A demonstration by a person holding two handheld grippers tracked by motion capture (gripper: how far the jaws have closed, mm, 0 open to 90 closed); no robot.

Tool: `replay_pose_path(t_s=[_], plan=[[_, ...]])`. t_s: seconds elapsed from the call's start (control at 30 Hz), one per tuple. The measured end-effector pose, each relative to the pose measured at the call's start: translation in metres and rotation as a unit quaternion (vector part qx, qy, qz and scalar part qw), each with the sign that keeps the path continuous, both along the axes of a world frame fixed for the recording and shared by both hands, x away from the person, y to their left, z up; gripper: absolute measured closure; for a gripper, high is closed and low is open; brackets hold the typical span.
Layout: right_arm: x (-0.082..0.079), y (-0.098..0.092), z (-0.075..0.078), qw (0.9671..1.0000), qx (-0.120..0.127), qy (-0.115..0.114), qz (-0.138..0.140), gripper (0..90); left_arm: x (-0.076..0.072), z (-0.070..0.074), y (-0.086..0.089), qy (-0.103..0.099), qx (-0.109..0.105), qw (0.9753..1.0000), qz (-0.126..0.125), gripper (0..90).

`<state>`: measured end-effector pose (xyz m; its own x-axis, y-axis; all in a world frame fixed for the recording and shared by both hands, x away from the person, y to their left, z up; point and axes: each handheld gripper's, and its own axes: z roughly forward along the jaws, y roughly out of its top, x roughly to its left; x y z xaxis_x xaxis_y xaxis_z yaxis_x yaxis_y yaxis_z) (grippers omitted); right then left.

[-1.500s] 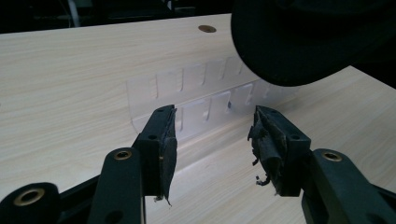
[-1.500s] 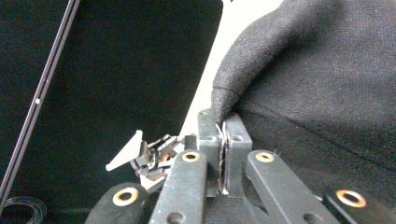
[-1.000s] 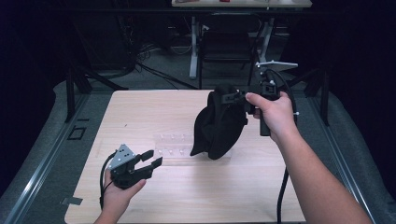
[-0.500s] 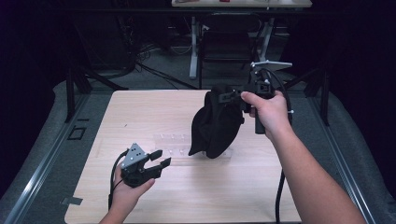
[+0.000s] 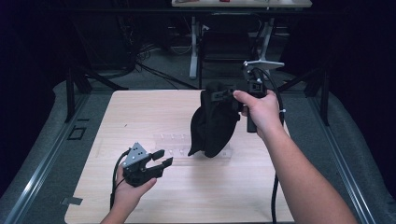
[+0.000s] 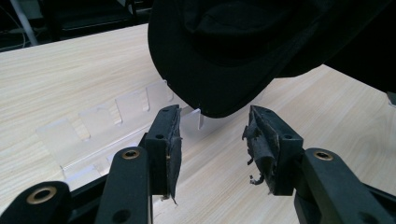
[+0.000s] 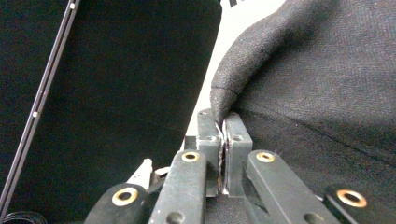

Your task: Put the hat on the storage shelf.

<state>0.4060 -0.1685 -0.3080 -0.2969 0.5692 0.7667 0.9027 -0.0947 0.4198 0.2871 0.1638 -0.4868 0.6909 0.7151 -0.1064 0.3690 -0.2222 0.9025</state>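
A black fabric cap (image 5: 212, 126) hangs over the middle of the wooden table (image 5: 140, 112), its lower edge near a clear plastic rack (image 5: 173, 143). My right gripper (image 5: 225, 96) is shut on the cap's upper edge; in the right gripper view the jaws (image 7: 223, 128) pinch a fold of the dark cloth (image 7: 317, 84). My left gripper (image 5: 161, 157) is held low at the front left, open and empty. In the left gripper view, its fingers (image 6: 212, 135) point at the cap's brim (image 6: 224, 46), which hangs just beyond them above the rack (image 6: 93, 126).
A metal rail (image 5: 42, 158) runs along the table's left side. Behind the table stand a dark chair (image 5: 226, 44) and table legs on a floor with cables. The person's right forearm (image 5: 299, 177) crosses the table's right part.
My left gripper has moved right, closer to the hanging cap, still open. The right gripper with the cap has shifted only slightly.
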Motion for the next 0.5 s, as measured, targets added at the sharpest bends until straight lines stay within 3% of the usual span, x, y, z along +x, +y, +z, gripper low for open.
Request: replay_pose_path(t_s=[0.5], plan=[[0.001,0.018,-0.002,0.9998,0.018,-0.006,0.007,87.8,0.003,0.003,-0.008,0.000,-0.003,0.9999,-0.012,55.6]])
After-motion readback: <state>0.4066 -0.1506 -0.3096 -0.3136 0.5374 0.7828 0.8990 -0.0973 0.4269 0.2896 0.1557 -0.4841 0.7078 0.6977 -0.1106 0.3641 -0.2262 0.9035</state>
